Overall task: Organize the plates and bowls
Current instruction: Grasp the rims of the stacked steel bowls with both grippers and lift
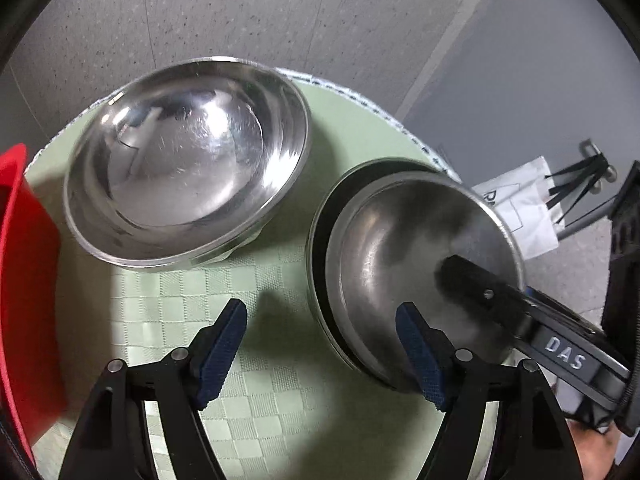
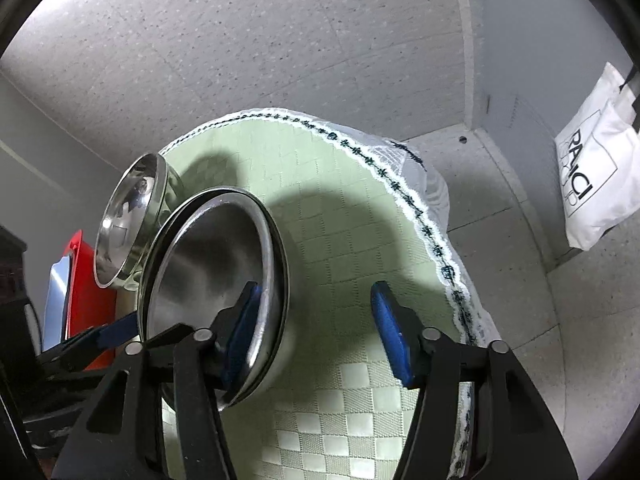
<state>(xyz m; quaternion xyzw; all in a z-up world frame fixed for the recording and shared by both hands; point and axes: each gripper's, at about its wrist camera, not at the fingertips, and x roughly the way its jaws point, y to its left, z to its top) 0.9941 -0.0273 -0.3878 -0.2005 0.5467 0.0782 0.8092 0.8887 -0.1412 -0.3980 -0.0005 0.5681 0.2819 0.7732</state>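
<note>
A large steel bowl sits on the round table's pale green checked cloth, far left. A smaller steel bowl sits nested in a dark-rimmed dish at the right. My left gripper is open; its right finger lies over the small bowl's near rim, its left finger over bare cloth. My right gripper is open; its left finger reaches inside the small bowl, its right finger over the cloth. The large bowl stands behind. The right gripper's finger shows inside the small bowl in the left view.
A red container stands at the table's left edge, also in the right wrist view. A white bag lies on the speckled floor to the right. The cloth's white embroidered trim marks the table edge.
</note>
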